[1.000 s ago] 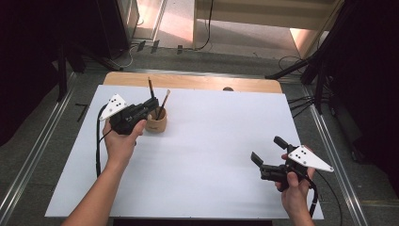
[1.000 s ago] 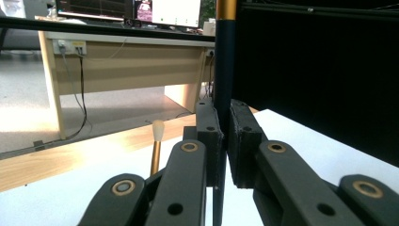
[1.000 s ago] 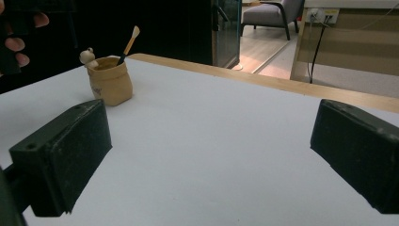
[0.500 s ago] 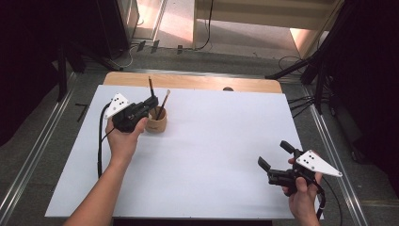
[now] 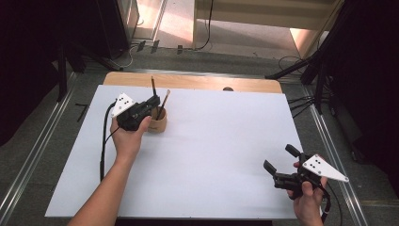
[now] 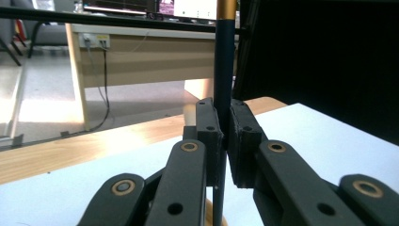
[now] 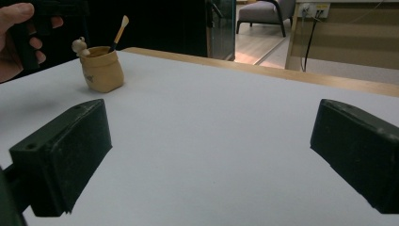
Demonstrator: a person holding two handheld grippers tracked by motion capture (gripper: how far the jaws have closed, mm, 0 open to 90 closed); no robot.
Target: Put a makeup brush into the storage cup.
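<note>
One tan holder point(image 5: 158, 125) stands at the white table's point(image 5: 211, 155) far left with two brushes. The left gripper point(image 5: 151, 104), level above the holder, is clamped on the upright dark brush point(image 5: 153, 88). The right gripper point(image 5: 278, 165) hovers near right, jaws wide apart. Dim room behind.

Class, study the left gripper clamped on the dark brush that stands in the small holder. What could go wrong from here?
1. The left gripper pinches the dark brush on its thin handle; a skewed pull might let it slip or twist.
2. The holder looks small and light, and the right gripper is open, far from it, so lifting could tip it.
3. A second brush leans in the holder and might be knocked out.
</note>
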